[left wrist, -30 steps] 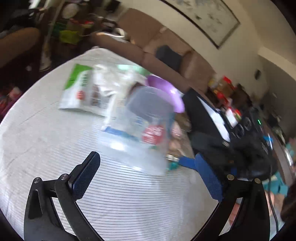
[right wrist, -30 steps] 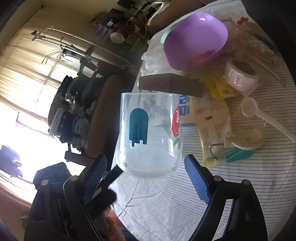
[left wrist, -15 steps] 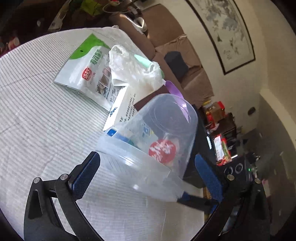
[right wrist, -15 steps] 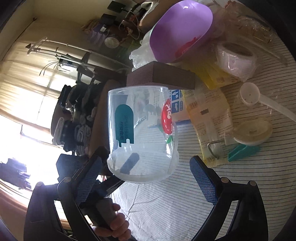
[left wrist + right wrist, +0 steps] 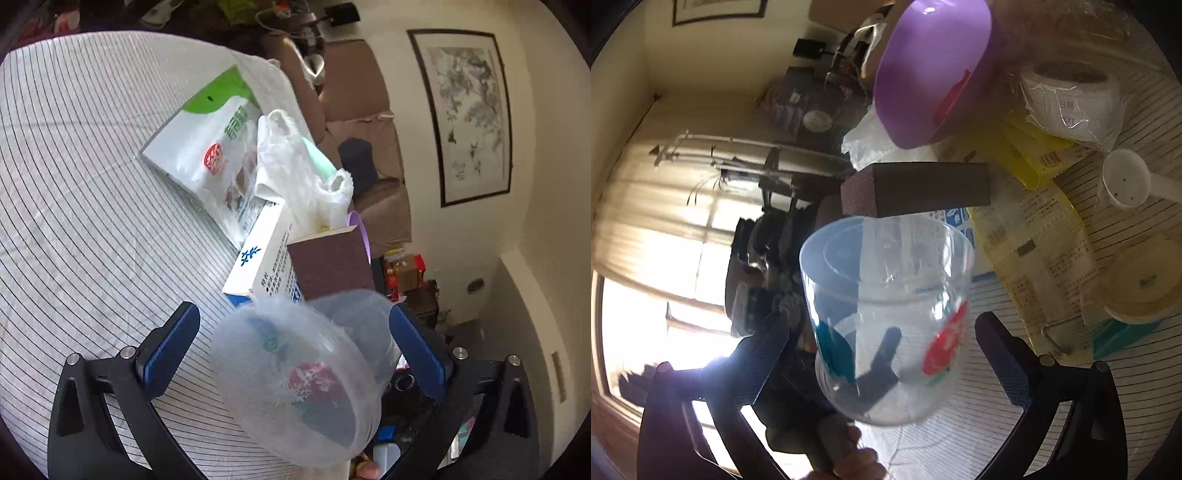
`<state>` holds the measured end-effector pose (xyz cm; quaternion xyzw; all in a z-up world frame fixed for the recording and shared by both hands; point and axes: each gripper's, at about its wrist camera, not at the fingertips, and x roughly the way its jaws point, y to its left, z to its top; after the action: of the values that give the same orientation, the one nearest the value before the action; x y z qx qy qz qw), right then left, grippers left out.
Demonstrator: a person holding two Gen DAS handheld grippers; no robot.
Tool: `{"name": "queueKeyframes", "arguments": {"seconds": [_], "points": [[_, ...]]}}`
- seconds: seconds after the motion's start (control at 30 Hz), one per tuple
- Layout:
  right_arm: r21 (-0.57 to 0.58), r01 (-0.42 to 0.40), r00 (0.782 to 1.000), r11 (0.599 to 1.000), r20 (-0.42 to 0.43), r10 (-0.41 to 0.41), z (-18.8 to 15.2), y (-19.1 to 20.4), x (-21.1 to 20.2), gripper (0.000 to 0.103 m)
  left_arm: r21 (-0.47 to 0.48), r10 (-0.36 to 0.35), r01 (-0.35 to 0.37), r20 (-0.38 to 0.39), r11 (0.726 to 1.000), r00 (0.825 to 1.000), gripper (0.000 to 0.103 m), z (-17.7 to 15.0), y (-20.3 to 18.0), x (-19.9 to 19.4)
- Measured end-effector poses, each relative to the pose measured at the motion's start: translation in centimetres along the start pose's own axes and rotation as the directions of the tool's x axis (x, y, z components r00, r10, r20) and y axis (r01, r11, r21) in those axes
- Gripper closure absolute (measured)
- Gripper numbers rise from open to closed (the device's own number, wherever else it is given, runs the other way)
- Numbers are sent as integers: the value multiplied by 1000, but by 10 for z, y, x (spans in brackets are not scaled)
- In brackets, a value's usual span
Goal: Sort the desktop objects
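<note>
jar work is the step in hand, i judge: the clear plastic jar (image 5: 303,384) hangs tilted in the air between both tools, above the striped counter (image 5: 74,221), just in front of the brown sanding block (image 5: 916,188) on the white box (image 5: 258,262). my left tool (image 5: 291,347) is spread wide with the jar between its pads. my right tool (image 5: 882,358) also stands released around it. what actually carries the jar i cannot tell. next i'd need one tool to clench on the wall squarely, then carry it clear of the purple bowl (image 5: 931,70) and tape roll (image 5: 1071,99).
</note>
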<state>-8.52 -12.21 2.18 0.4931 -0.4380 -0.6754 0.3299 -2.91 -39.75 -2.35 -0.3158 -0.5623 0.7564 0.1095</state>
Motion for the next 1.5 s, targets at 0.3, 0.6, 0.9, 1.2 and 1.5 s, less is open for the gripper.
{"name": "queueKeyframes", "arguments": {"seconds": [0.3, 0.6, 0.9, 1.2, 1.5], "points": [[26, 11, 1000, 1000, 15, -12, -5, -10, 16, 9, 11, -30, 32, -120, 999, 992, 0, -10, -4, 19], [235, -174, 983, 956, 91, 157, -29, -34, -56, 9, 104, -121, 149, -241, 983, 963, 0, -44, -43, 8], [523, -446, 895, 727, 253, 367, -82, -85, -140, 9, 539, -20, 180, -288, 823, 957, 0, -136, -126, -40], [647, -462, 887, 607, 318, 336, -140, -107, -170, 9, 727, 129, 155, -319, 668, 939, 0, -238, -158, -59], [675, -366, 914, 640, 134, 382, -152, -109, -180, 1, 595, 160, 160, -449, 788, 879, 0, -247, -153, -36]]}}
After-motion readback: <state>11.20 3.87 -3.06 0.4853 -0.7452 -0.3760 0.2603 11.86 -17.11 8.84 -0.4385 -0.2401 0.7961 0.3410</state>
